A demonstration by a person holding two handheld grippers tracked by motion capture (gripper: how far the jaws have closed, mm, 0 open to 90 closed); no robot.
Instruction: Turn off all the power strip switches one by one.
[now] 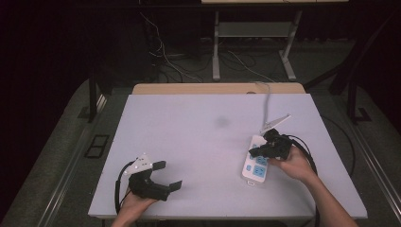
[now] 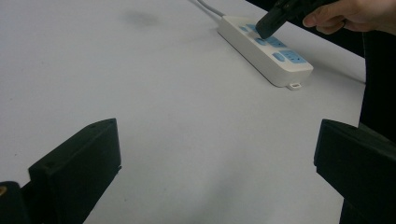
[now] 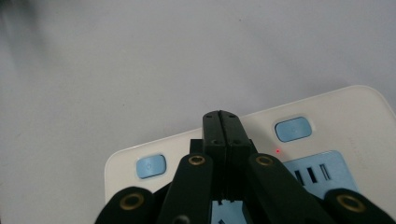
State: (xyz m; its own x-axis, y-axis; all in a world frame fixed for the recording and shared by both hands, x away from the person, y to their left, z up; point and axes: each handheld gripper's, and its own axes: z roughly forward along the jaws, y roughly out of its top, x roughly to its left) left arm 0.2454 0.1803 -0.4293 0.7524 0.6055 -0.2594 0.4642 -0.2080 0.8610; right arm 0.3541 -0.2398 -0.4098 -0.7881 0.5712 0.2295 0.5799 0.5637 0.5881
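Observation:
A white power strip (image 1: 255,172) with blue sockets and blue buttons lies on the right side of the white table (image 1: 189,142). My right gripper (image 1: 254,152) is shut, jaws pressed together, with its tip down on the strip's top face. In the right gripper view the shut tip (image 3: 222,126) sits between two blue buttons (image 3: 152,165) on the power strip (image 3: 327,105), and a tiny red light (image 3: 278,151) glows beside it. My left gripper (image 1: 166,175) rests open near the front left edge, holding nothing. In the left gripper view its jaws (image 2: 217,172) stand wide apart over bare table, with the power strip (image 2: 280,70) far off.
The strip's grey cord (image 1: 267,101) runs to the table's back edge. A faint dark smudge (image 1: 222,122) marks the table's middle. A wooden board (image 1: 217,88) lies along the back, and cables and a metal stand (image 1: 216,47) are on the floor beyond.

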